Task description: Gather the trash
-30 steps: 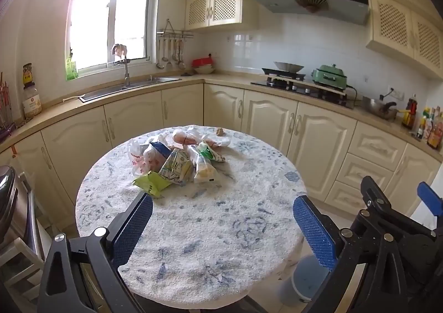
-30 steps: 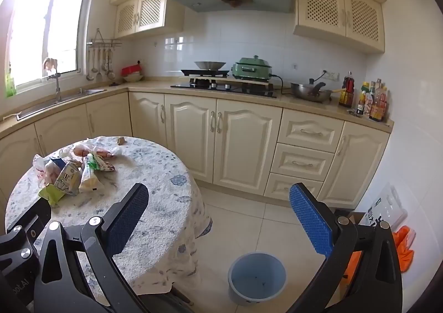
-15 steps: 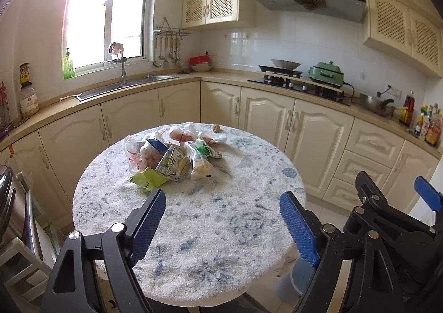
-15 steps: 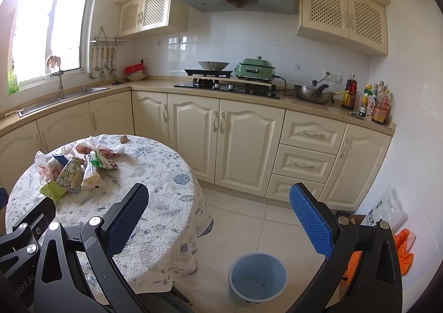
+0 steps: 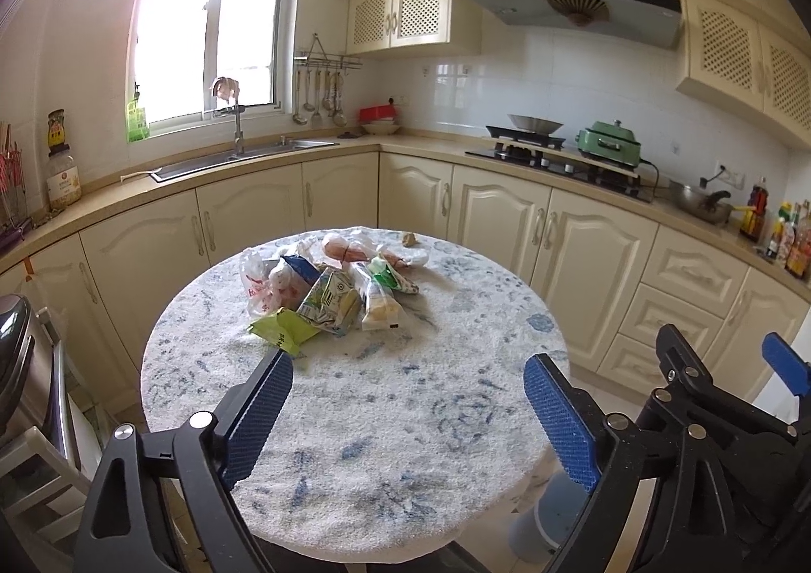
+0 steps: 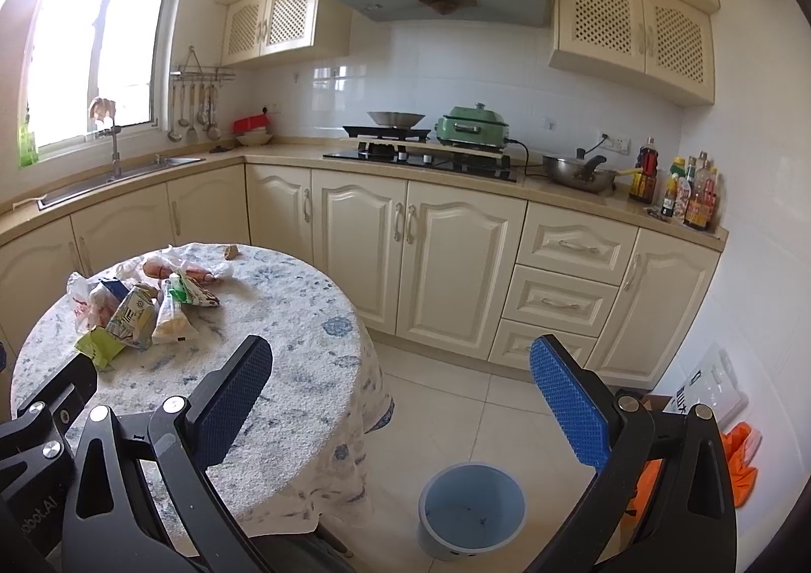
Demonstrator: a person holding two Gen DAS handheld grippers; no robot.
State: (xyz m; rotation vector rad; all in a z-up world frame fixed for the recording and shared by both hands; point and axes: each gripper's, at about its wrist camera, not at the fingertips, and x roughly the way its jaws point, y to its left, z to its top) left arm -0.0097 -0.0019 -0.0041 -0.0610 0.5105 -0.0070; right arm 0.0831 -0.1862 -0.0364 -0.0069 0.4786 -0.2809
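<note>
I hold my left tongs (image 5: pixel 408 395) low over the near edge of the round counter (image 5: pixel 385 426); their jaws have just been widening, with nothing between them. The pile of wrappers and bags (image 5: pixel 329 289) sits heaped across the counter, ready to be taken piece by piece. My right tongs (image 6: pixel 400 393) gape empty above the floor, near the blue waste bin (image 6: pixel 471 509), apparently empty.
</note>
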